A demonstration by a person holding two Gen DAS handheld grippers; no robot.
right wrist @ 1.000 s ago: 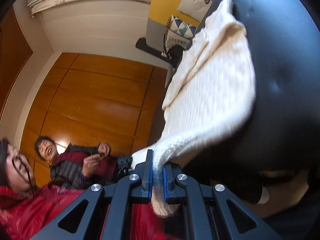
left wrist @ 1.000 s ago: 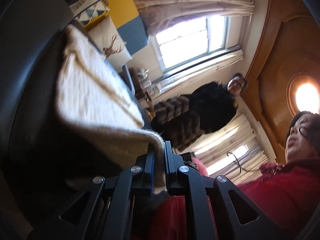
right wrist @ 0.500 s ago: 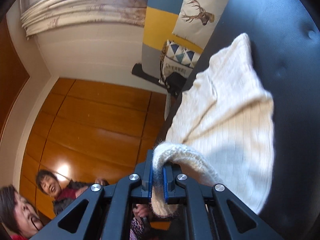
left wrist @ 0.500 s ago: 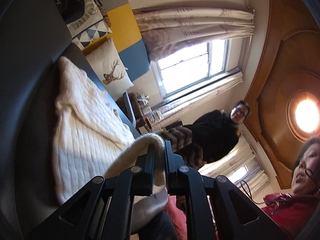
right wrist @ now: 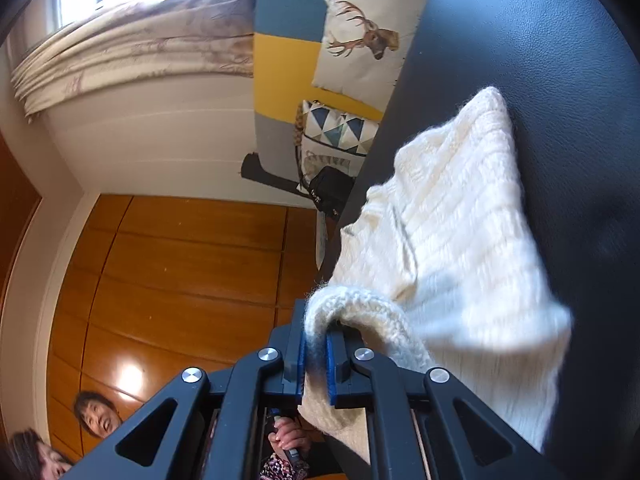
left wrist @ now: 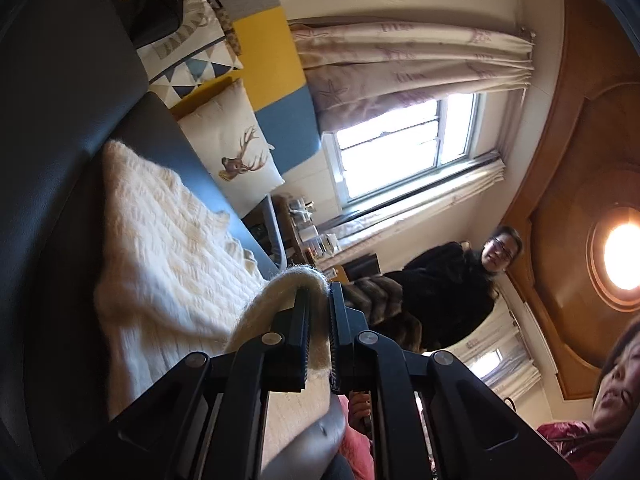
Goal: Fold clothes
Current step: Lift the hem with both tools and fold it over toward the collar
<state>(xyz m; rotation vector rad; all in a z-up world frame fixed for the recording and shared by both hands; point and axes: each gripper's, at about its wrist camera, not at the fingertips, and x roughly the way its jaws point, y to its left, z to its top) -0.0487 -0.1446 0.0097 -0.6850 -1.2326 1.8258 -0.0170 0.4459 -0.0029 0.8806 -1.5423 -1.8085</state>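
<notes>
A cream knitted sweater (left wrist: 160,264) lies on a dark leather sofa seat (left wrist: 60,160). Its near hem curls up off the seat into my left gripper (left wrist: 319,300), which is shut on the thick edge. In the right wrist view the same sweater (right wrist: 452,240) spreads over the dark seat (right wrist: 540,60). A ribbed edge loops back into my right gripper (right wrist: 316,328), shut on it. Both grippers hold the lifted edge above the rest of the garment. The part of the sweater under the fingers is hidden.
A deer-print cushion (left wrist: 236,152), a triangle-pattern cushion (left wrist: 188,60) and a black handbag (left wrist: 148,0) sit at the sofa's far end. A person in black (left wrist: 452,280) stands by the window (left wrist: 404,148). Two more people (right wrist: 96,416) are near the wooden wall panels (right wrist: 180,280).
Both grippers have carried the held sweater edge forward over the garment. The sweater has shifted from hanging off the seat's edge to lying further onto the seat. Grips unchanged.
</notes>
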